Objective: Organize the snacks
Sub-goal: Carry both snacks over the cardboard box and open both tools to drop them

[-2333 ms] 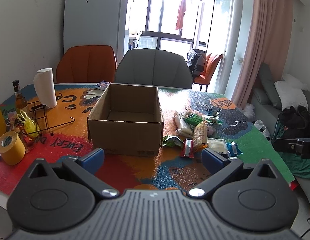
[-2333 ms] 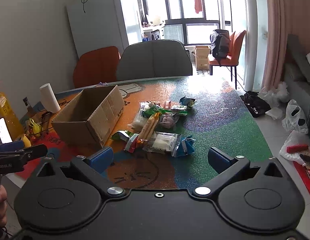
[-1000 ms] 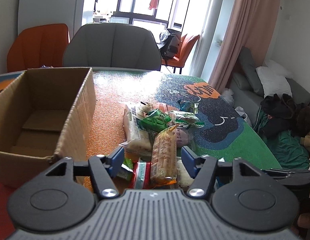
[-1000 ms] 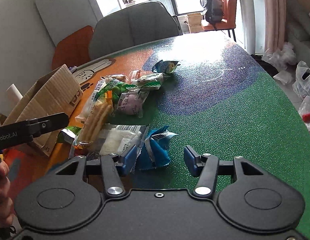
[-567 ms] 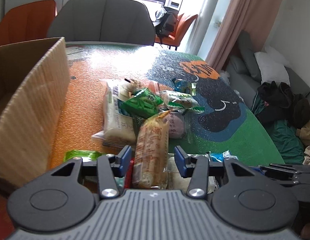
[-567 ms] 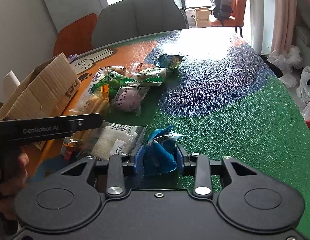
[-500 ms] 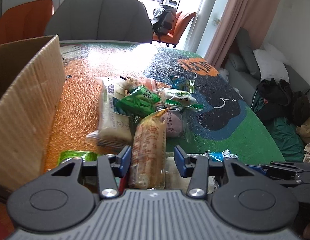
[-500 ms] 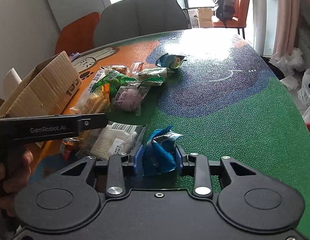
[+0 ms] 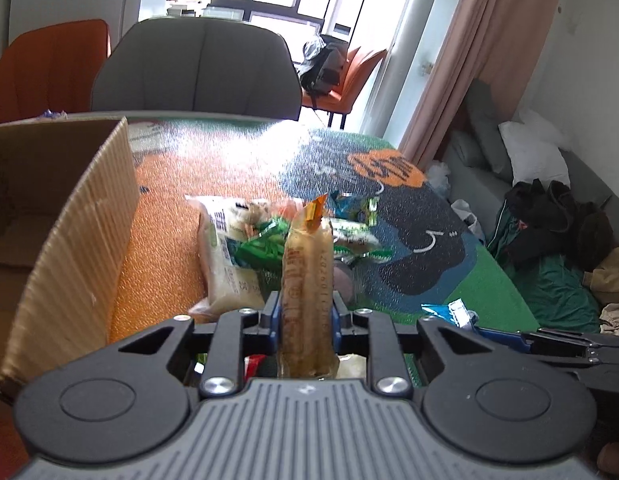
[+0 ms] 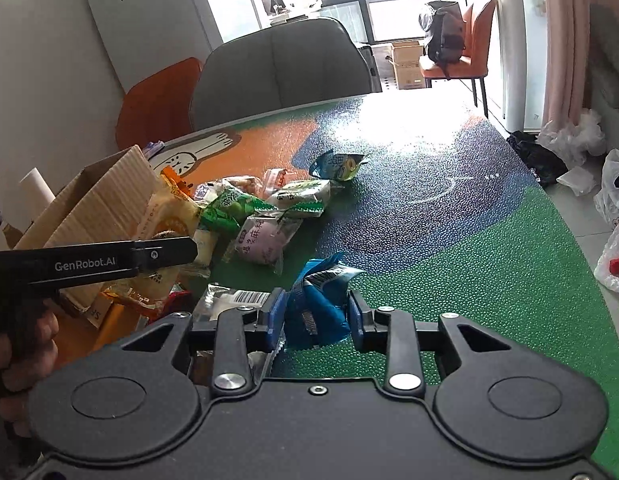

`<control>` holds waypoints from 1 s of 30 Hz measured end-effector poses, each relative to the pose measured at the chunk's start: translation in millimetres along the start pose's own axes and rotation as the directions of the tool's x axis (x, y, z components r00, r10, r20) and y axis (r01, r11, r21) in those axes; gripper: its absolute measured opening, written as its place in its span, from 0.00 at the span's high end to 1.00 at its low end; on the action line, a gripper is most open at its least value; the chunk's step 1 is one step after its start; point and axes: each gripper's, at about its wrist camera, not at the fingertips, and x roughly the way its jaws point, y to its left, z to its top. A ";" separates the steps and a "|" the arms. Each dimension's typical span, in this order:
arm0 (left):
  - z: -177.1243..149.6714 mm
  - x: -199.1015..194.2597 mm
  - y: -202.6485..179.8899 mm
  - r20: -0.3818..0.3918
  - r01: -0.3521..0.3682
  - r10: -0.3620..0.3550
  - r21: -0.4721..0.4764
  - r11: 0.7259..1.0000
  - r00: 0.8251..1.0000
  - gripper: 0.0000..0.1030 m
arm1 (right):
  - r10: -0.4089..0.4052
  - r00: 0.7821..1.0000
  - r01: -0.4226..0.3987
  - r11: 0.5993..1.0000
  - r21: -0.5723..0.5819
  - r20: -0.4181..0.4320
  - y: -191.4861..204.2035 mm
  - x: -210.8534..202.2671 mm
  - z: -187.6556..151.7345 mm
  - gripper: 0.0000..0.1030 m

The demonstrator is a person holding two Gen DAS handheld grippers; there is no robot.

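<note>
A: Bench [image 10: 449, 216] top looks pebbled, a grainy mat w/ glossy glare near the window. Cardboard box [image 9: 81, 240] is matt, corrugated ribs showing on the wall.

B: Left tongs [image 9: 305, 316] are matt black plastic w/ ribbed grey housing, shiny metal screws, blue pads. The long biscuit pack [image 9: 307, 280] is clear glossy film.

A: Right tongs [image 10: 315, 320] are smooth matt black plastic too. Blue wrapper [image 10: 317, 300] is crinkled, shiny foil-like plastic.

B: Grey chair [image 10: 281, 68] looks smooth, leather-like w/ a soft sheen. Curtain [image 9: 469, 60] is matt cloth.
</note>
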 end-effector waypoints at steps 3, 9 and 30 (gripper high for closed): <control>5.2 -10.7 1.2 0.021 0.004 -0.004 0.002 1.000 1.000 0.78 | 0.004 1.000 -0.004 1.000 0.004 0.023 2.9 -3.1 4.6 0.69; 16.8 -35.2 10.6 0.074 -0.001 0.002 -0.011 1.000 0.997 0.78 | 0.026 0.997 -0.026 1.000 0.000 0.066 16.8 -8.0 18.6 0.69; 38.6 -105.6 73.6 0.185 -0.120 0.132 -0.079 0.990 0.974 0.78 | 0.178 0.973 -0.164 0.981 -0.101 0.146 101.2 -8.1 55.4 0.69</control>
